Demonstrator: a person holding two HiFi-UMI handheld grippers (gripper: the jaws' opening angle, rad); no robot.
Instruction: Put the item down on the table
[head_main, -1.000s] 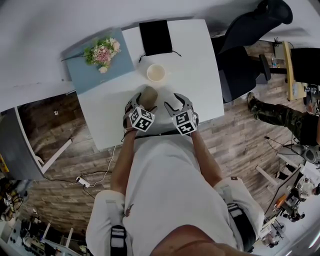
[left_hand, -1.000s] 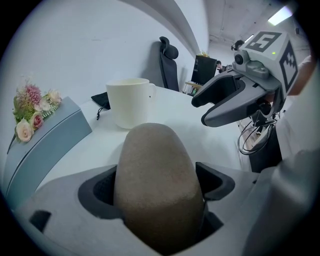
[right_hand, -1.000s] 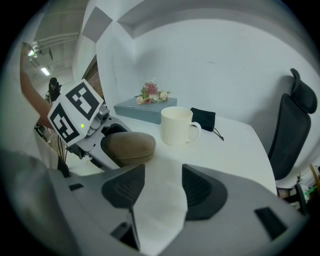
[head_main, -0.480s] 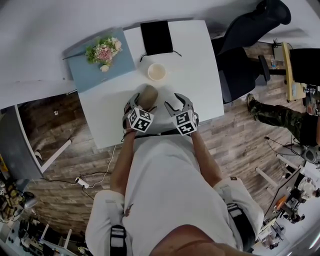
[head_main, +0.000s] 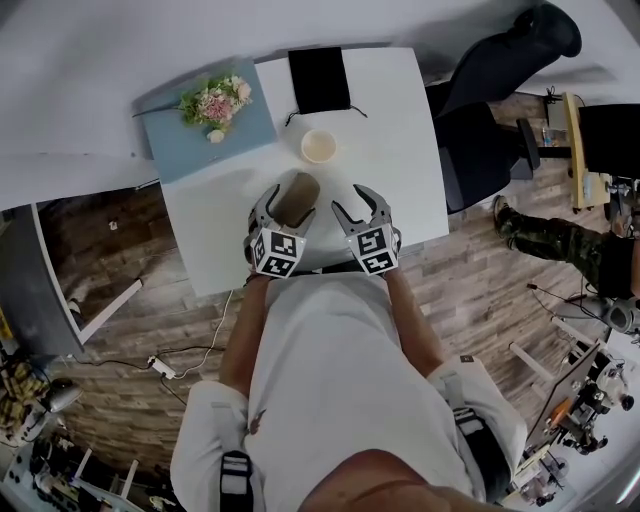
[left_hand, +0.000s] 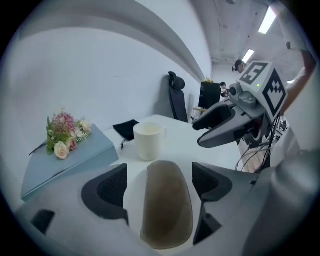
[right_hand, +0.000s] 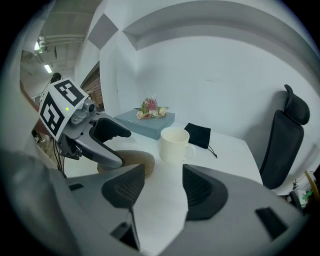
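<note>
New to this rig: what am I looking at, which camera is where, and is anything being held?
A person holds hand-operated tongs in each hand. One picture looks down from a head camera; the other two look along each pair of tongs. On the white table are a white mug, a black pouch and a blue box with flowers. A brown oval case lies between the left tongs, whose jaws stand apart, not touching it. The right tongs are open and empty.

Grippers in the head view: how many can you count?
2: the left gripper astride the brown oval item; the right gripper beside it, empty, above the white table. None seems hidden.
</note>
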